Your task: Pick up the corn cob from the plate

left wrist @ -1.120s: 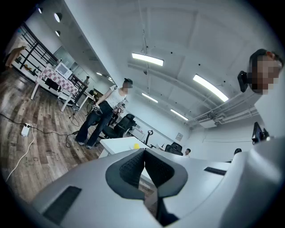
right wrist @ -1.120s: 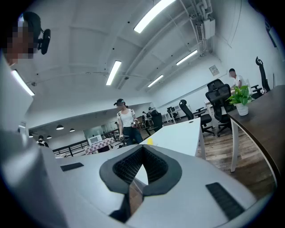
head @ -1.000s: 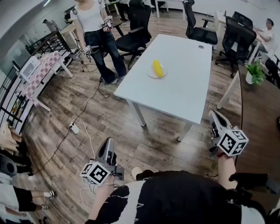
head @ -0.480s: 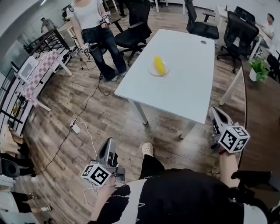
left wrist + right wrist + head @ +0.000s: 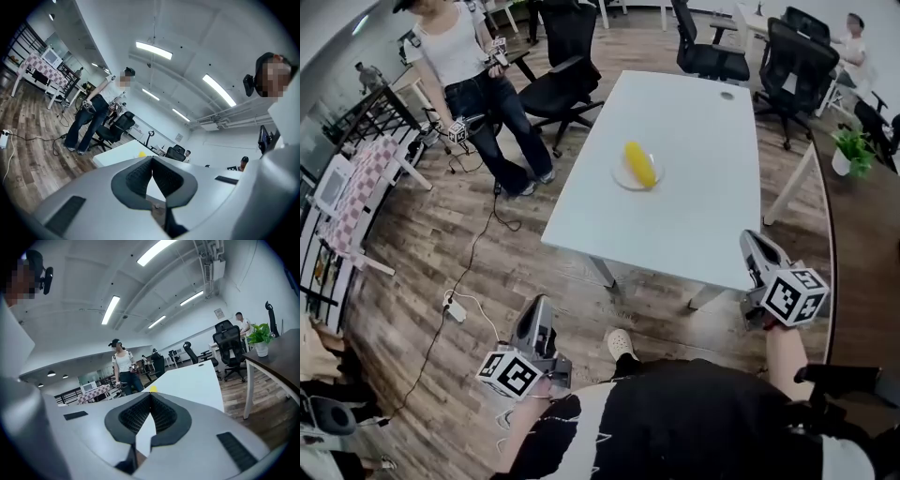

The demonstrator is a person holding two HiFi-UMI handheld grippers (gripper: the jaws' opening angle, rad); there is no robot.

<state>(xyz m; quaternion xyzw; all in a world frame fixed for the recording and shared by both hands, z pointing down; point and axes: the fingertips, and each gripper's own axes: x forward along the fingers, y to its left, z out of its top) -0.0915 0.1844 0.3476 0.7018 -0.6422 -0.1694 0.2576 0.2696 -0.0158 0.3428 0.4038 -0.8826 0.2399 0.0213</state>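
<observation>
A yellow corn cob [image 5: 639, 163] lies on a small clear plate [image 5: 622, 178] in the middle of a long white table [image 5: 694, 216]. Both grippers hang well short of the table, over the wooden floor. My left gripper [image 5: 537, 307] is at the lower left, its jaws closed tip to tip with nothing in them. My right gripper [image 5: 752, 241] is at the right, by the table's near corner, also shut and empty. In the left gripper view a sliver of the corn cob [image 5: 141, 153] shows above the jaws; in the right gripper view the corn cob [image 5: 153, 389] peeks just over the jaw tips.
A person [image 5: 473, 80] holding grippers stands left of the table beside a black office chair [image 5: 563, 66]. More chairs [image 5: 802, 61] stand at the far end. A dark desk [image 5: 862, 234] with a potted plant [image 5: 851, 150] lies to the right. A cable and power strip [image 5: 455, 307] trail on the floor.
The table and plate have come closer and lower in the head view. Both grippers have moved forward toward the table, still shut.
</observation>
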